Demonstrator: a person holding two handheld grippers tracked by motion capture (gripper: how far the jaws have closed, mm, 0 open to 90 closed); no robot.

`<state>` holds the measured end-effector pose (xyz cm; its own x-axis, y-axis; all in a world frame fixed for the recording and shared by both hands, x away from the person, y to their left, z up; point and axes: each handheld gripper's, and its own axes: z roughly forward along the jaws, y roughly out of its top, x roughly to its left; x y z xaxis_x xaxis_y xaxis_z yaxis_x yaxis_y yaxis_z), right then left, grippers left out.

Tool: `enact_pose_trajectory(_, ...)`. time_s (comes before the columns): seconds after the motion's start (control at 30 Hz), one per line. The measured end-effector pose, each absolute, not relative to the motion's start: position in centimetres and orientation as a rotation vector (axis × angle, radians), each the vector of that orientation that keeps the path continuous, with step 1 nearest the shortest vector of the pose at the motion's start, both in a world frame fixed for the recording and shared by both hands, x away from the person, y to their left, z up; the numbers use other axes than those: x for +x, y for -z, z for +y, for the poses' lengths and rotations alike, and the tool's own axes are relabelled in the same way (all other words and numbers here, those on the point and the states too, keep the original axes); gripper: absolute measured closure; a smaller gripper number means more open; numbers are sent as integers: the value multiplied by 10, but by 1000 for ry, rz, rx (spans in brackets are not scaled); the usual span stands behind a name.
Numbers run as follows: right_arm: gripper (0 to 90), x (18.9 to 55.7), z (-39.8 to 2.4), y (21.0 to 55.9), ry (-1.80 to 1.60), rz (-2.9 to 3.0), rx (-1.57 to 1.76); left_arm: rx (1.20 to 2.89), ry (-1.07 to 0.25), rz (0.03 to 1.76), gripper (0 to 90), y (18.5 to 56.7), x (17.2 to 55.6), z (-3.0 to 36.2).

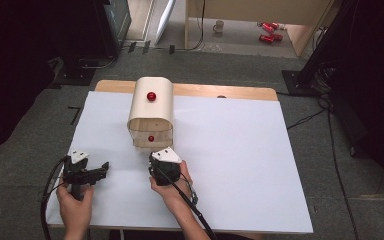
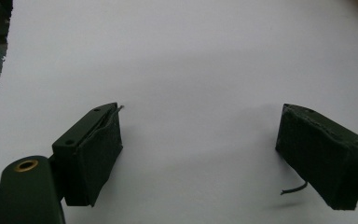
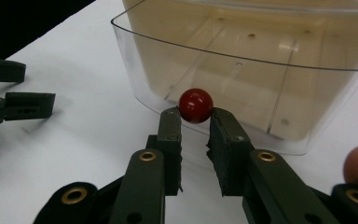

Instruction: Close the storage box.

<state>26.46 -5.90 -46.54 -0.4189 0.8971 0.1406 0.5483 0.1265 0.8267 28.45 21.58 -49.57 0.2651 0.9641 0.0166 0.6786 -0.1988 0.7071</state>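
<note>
In the high view, a white-covered bench (image 1: 240,165) with a bare wooden strip along its far edge carries a cream round-topped cabinet (image 1: 151,107) standing toward twelve o'clock, left of centre, its long axis running from the far edge toward the person. A red round knob (image 1: 151,96) sits on its top, and a clear plastic drawer (image 1: 151,138) with its own red ball knob (image 1: 151,138) faces six o'clock, pulled slightly out. The right claw (image 1: 159,158) is just at the drawer's front, held in a hand (image 1: 172,187); the left claw (image 1: 99,172) lies toward eight o'clock of the cabinet, pointing to three o'clock, well apart from it. Wide open white surface lies from two to five o'clock of the cabinet, and the near edge is close behind both hands. In the left gripper view, the left claw (image 2: 200,154) stands wide open over bare white covering, gripping nothing, with the bench's edge at ten o'clock. In the right gripper view, the right claw (image 3: 196,123) is closed on the red ball knob (image 3: 196,105), a pad touching either side of it; the clear drawer (image 3: 247,70) behind looks empty, its open rim curving across twelve o'clock, and the left claw's jaws lie at nine o'clock on the white surface.
</note>
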Motion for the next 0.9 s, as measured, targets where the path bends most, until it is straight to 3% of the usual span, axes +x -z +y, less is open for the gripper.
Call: enact_pose_trajectory(0.9,757,281,-57,477,-1188,2016,1417,1956,-631,1480,141,496,284,216)
